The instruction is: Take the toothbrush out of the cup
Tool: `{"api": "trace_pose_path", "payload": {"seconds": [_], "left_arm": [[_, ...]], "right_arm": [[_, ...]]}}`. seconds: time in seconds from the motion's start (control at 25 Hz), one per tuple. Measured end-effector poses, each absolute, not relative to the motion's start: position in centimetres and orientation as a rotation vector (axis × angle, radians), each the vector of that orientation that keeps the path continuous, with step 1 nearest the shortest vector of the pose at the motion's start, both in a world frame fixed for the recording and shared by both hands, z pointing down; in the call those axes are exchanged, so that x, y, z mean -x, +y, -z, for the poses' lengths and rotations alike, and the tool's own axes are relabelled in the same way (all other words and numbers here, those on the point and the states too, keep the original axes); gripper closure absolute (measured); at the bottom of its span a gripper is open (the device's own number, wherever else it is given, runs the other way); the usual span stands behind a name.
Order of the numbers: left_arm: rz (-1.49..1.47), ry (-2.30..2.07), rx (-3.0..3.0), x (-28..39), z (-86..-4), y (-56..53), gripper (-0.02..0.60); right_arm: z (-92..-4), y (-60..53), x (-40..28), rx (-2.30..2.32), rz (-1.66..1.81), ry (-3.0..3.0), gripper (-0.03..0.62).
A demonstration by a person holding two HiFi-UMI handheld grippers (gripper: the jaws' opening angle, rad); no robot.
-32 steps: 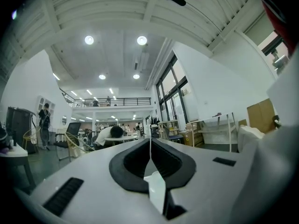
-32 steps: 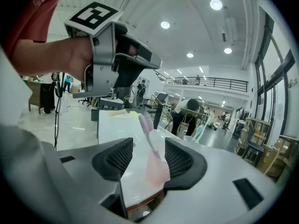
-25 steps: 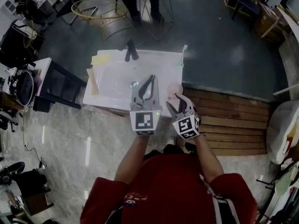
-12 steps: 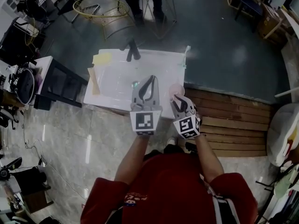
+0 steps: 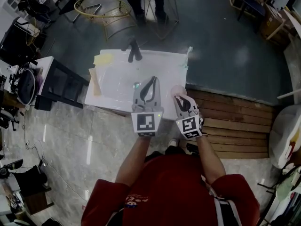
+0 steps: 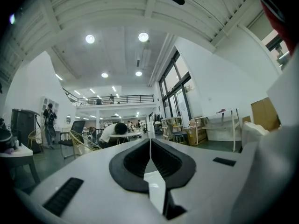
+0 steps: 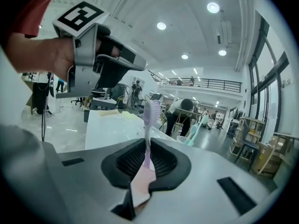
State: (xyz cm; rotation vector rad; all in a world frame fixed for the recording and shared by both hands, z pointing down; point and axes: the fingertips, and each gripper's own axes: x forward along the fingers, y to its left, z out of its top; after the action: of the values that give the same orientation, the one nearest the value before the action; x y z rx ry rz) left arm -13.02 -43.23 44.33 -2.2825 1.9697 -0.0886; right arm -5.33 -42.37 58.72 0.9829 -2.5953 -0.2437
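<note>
A lilac toothbrush (image 7: 150,113) stands upright between the jaws of my right gripper (image 7: 147,144). Its bristle head rises above them. The jaws are closing, and the pads press on the thin handle. Under the jaws shows the pink cup (image 7: 141,183). In the head view the pink cup (image 5: 175,89) stands at the white table's (image 5: 113,86) front right corner, with my right gripper (image 5: 183,101) over it. My left gripper (image 5: 152,81) hovers just to the left over the table. In its own view my left gripper (image 6: 150,143) is shut with nothing between its jaws.
A teal toothbrush (image 5: 187,55) stands in a white cup (image 7: 183,139) at the table's far right corner. A yellow sheet (image 5: 103,59) and a black object (image 5: 133,51) lie at the far side. A black cabinet (image 5: 61,84) is to the left, wooden decking (image 5: 235,126) to the right.
The right gripper's jaws have come together from wide open around the toothbrush above the pink cup. The left gripper has stayed in place.
</note>
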Motion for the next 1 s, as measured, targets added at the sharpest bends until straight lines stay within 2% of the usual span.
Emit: {"api": "trace_pose_path", "payload": {"seconds": [0.52, 1.0], "left_arm": [[0.123, 1.966, 2.266, 13.1, -43.8, -43.0, 0.552], [0.090, 1.933, 2.286, 12.5, -42.7, -42.7, 0.551]], "right_arm": [[-57.2, -42.7, 5.2, -1.024, 0.238, -2.619, 0.542], [-47.3, -42.9, 3.9, -1.184, 0.317, -2.764, 0.542]]}}
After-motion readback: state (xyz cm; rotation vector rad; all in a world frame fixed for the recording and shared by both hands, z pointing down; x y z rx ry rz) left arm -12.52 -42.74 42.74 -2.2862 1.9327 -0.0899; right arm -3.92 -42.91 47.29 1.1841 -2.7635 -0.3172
